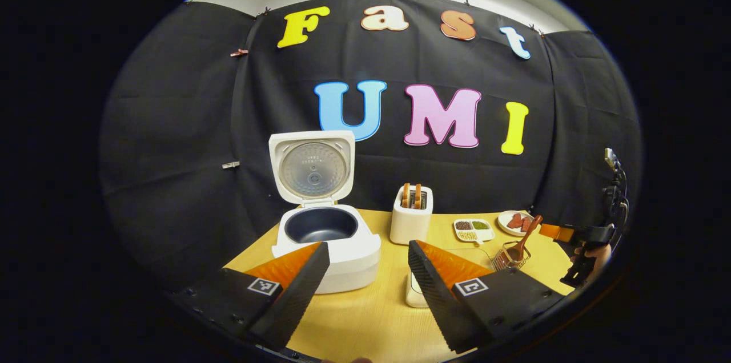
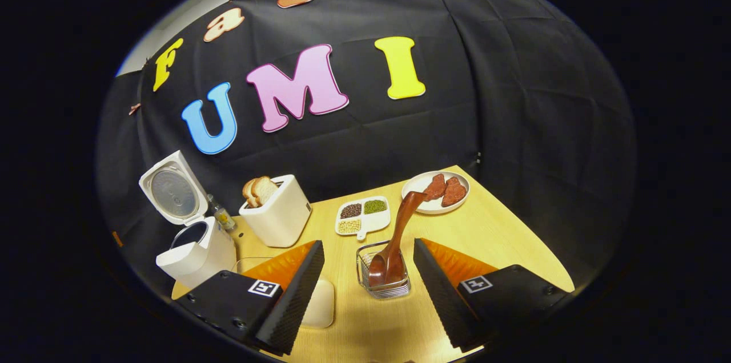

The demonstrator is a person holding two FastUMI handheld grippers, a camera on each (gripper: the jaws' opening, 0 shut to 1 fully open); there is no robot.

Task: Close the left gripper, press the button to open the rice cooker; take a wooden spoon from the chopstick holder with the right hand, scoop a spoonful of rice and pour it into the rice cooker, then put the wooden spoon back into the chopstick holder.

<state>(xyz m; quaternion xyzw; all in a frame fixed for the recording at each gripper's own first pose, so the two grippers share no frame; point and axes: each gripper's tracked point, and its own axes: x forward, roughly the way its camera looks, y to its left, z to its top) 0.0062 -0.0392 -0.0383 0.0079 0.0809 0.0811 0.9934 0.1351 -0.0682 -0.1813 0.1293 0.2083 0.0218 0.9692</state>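
left gripper: fingers spread wide, nothing between them; hangs over the table with the cooker's front corner at its 11 o'clock.
right gripper: fingers wide apart, empty; the holder sits in the gap at 12 o'clock, no contact. In the left gripper view this gripper shows at the 3 o'clock edge with a hand on it.
rice cooker: white, lid swung up and standing open, dark inner pot exposed, looks empty. In the right gripper view it sits at 9 o'clock.
wooden spoon: bowl-end down in the holder, handle leaning up toward 1 o'clock, tip overlapping the plate rim in the right gripper view.
chopstick holder: wire basket, upright on the table, just beyond the right fingertips.
white container: low, rounded, partly hidden behind the right gripper's left-hand finger; contents can't tell.
toaster: white, two bread slices up, at 1 o'clock of the cooker.
grain dish: three compartments, between toaster and plate.
plate: white, two reddish-brown pieces on it, far corner at 1 o'clock.
small bottle: upright between cooker and toaster.
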